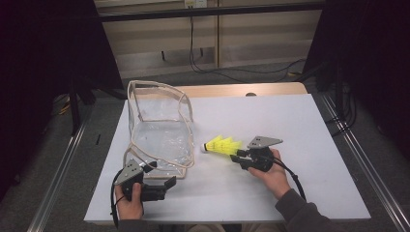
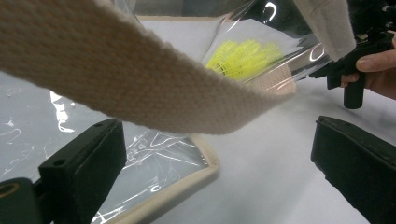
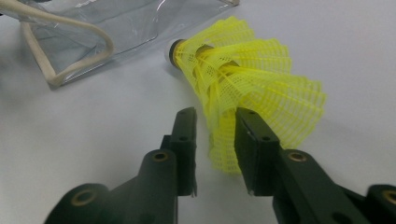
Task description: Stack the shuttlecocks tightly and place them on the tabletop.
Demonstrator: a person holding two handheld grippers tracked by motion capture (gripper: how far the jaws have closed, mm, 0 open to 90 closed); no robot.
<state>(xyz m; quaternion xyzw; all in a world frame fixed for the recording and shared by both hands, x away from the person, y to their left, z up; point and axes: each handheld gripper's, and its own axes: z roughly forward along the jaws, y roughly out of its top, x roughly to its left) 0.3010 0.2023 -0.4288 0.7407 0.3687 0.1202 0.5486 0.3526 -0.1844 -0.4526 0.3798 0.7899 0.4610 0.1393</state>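
shuttlecocks (image 1: 222,145), a nested stack of yellow mesh ones, lie on their side near the middle of the desk (image 1: 300,125), cork end pointing at the clear bag (image 1: 159,130). my right gripper (image 3: 215,135) has its jaws apart around the rim of the outermost skirt; there's a gap on each side, so i read it as not clamped at all. whether i'm setting up a grasp or letting go, i can't tell from this.

my left gripper (image 2: 219,158) sits at the near left edge of the desk, jaws wide apart, with the bag's woven strap (image 2: 140,88) draped across in front and nothing pinched between them. through the plastic i see the yellow skirts on the far side.

the bag stands by the left edge with its mouth gaping, beige trim holding it in shape. nothing is inside it; the shuttlecocks are just beside it, not in it.

my guess at the next move: squeeze gently on the skirt, since that mesh will crush, lift, and carry it cork-first into the mouth while the left steadies the strap.
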